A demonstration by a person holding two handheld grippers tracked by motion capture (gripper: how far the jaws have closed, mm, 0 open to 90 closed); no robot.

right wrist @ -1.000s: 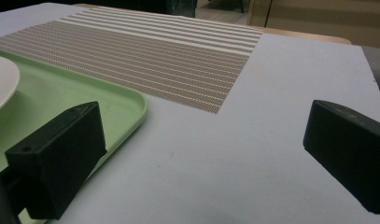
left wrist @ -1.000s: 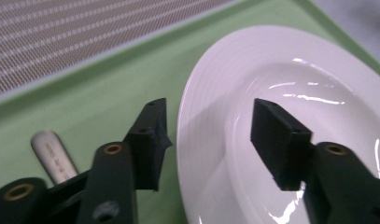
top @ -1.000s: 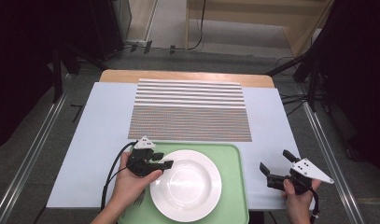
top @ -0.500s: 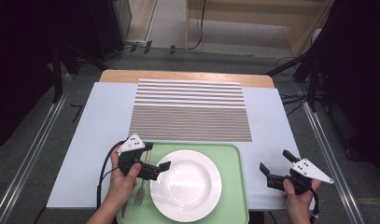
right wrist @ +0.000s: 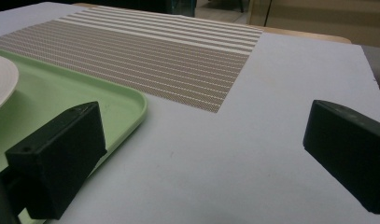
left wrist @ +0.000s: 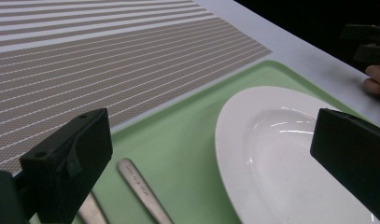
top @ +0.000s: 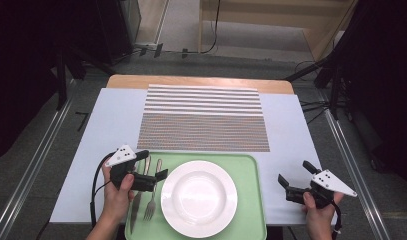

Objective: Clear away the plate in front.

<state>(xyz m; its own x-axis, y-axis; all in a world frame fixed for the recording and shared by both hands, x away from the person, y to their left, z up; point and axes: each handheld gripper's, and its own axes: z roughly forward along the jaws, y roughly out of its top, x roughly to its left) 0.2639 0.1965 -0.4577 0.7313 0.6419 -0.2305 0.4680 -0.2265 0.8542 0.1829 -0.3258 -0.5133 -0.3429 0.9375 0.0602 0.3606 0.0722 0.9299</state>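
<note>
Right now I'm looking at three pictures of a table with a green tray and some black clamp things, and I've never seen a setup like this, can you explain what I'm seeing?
No robot here: a person holds a two-jaw gripper in each hand. The high view looks down on the table from above the person's side. There the left gripper hovers over the cutlery, and the right gripper sits off to the right of the tray. The other two pictures come from cameras riding on the grippers, each looking out between its own two black jaws.

On the table lie a striped placemat and a green tray. The tray carries a white plate, with a fork and what looks like a knife to its left.

Both grippers are open and hold nothing.
</note>
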